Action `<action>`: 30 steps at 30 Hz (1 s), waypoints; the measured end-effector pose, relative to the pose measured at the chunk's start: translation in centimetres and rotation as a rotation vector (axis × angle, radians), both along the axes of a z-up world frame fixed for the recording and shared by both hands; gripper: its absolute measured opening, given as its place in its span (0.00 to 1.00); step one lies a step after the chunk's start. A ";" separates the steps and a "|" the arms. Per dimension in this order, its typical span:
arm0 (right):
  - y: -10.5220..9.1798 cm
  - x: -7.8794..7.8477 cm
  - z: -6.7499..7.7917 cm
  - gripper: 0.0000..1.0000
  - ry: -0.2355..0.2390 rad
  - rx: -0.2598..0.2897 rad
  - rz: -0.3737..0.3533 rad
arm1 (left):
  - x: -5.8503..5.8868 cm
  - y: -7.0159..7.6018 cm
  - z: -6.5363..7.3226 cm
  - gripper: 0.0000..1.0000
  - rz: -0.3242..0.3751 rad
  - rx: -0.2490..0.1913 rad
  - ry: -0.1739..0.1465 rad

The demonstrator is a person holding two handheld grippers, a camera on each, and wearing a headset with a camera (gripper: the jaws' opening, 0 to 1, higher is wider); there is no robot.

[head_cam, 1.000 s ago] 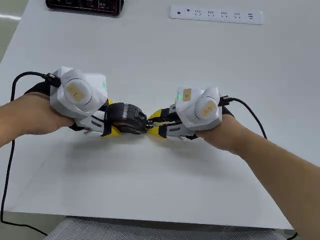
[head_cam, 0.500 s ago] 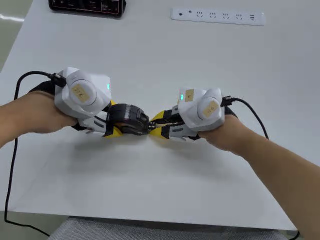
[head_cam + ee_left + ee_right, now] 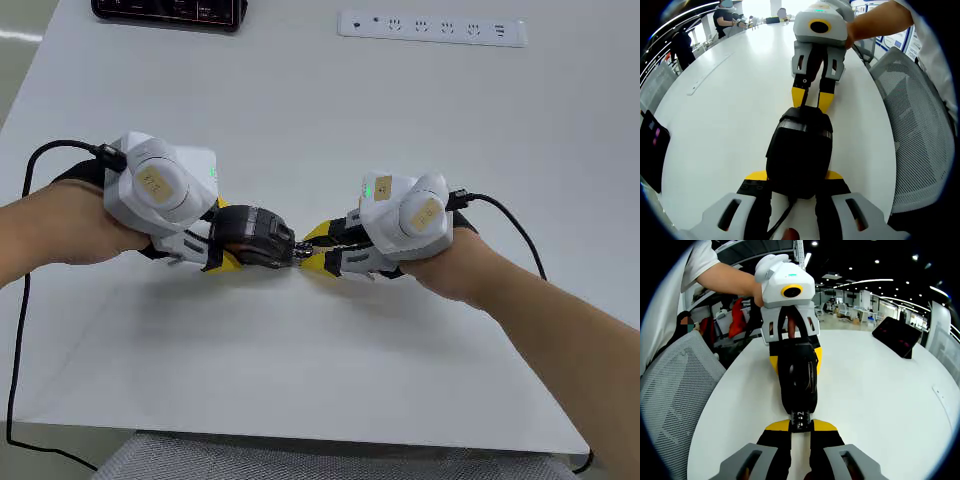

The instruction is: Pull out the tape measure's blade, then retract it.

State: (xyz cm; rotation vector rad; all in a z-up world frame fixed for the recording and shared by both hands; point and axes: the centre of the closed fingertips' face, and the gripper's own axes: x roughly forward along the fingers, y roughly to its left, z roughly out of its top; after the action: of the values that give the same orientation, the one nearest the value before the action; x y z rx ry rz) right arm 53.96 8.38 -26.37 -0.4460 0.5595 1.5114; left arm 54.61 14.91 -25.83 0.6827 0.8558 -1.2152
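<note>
A black tape measure [image 3: 254,237] lies on its side on the white table [image 3: 330,120], held by my left gripper [image 3: 228,243], whose yellow-tipped jaws are shut on its body [image 3: 799,150]. My right gripper [image 3: 310,255] faces it from the right and is shut on the blade's end hook [image 3: 799,419] at the case mouth. In the right gripper view the tape measure [image 3: 797,372] stands between the two grippers, the left gripper [image 3: 792,347] behind it. The right gripper [image 3: 812,99] meets the case front in the left gripper view. Almost no blade shows outside the case.
A white power strip [image 3: 432,28] lies at the table's far edge and a black device [image 3: 170,10] at the far left corner. Cables trail from both grippers. A mesh chair [image 3: 912,125] stands by the table's near edge.
The picture has shifted slightly with the head camera. Both grippers stay closed at the tape measure, the right one edging a little to the right; the blade is still in.
</note>
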 end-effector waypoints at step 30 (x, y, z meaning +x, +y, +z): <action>-3.8 -0.1 -0.2 0.10 -0.021 -0.049 -0.029 | 0.2 0.0 -0.1 0.29 -0.009 0.009 0.004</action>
State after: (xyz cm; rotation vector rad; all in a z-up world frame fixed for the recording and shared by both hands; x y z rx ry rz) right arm 53.88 4.61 -26.53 -0.4890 0.5850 1.4666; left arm 54.79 14.86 -25.89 0.6919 0.8625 -1.2220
